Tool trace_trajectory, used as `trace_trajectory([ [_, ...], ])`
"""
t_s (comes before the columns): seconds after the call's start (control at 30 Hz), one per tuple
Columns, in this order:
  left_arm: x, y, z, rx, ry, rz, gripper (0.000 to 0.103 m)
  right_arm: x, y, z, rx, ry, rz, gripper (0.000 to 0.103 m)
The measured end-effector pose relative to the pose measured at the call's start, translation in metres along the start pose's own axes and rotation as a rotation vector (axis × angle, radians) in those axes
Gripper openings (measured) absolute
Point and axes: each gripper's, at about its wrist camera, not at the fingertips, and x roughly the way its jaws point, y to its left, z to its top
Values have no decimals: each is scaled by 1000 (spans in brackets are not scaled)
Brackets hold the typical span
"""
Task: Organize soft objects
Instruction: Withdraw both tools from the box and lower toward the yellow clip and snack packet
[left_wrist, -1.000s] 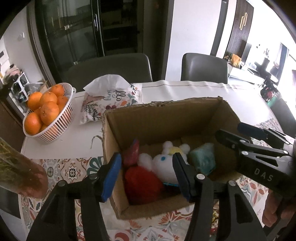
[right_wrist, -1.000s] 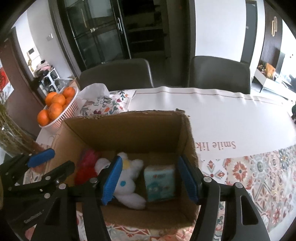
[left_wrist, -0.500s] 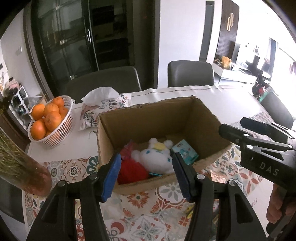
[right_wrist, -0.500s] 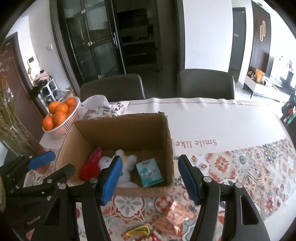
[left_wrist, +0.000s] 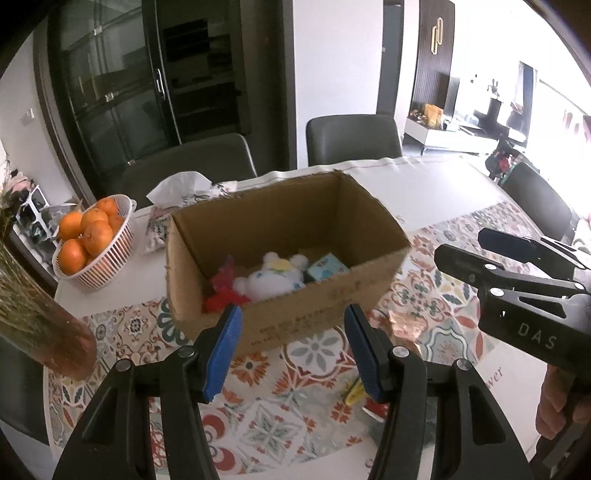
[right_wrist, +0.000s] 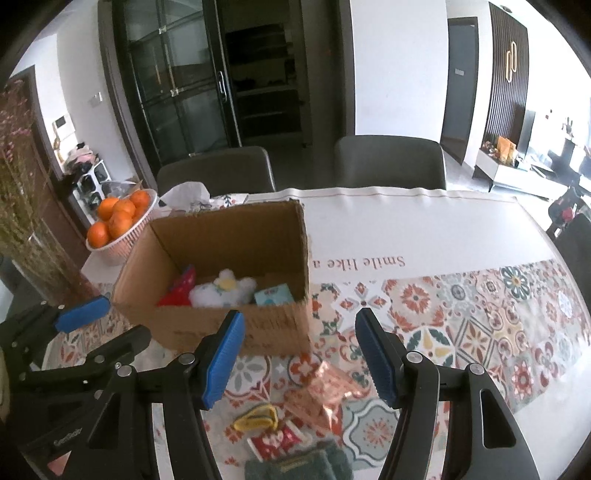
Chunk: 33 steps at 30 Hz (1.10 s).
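An open cardboard box (left_wrist: 314, 321) (right_wrist: 273, 321) stands on the patterned tablecloth. Inside lie a white plush toy (left_wrist: 271, 280) (right_wrist: 221, 290), a red soft item (left_wrist: 221, 291) (right_wrist: 179, 288) and a teal packet (left_wrist: 327, 266) (right_wrist: 271, 295). My left gripper (left_wrist: 293, 350) is open and empty, held above the table in front of the box. My right gripper (right_wrist: 299, 354) is open and empty, also short of the box. On the cloth near me lie a pink foil packet (right_wrist: 325, 391), a yellow item (right_wrist: 256, 421), a red-white item (right_wrist: 275, 441) and a dark green cloth (right_wrist: 299, 465).
A white basket of oranges (left_wrist: 92, 240) (right_wrist: 120, 221) and a tissue pack (left_wrist: 181, 192) stand behind the box on the left. A vase with dried stems (left_wrist: 40, 325) (right_wrist: 40, 254) is at the left edge. Two grey chairs (right_wrist: 388, 162) stand at the far side.
Both grippers have pulled back and up from the box. The box looks smaller, and the small items on the cloth in front of it have come into view.
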Motion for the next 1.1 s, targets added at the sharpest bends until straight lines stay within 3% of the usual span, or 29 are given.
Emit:
trace_trajectory([
  [0.47,-6,-34,-40,39,33,-39,57,-29,-18,-52,9,-1,-21,64],
  [1.1,44,-56,-88,206,150,-66,57,8,-33,-109,61,39,7,64],
])
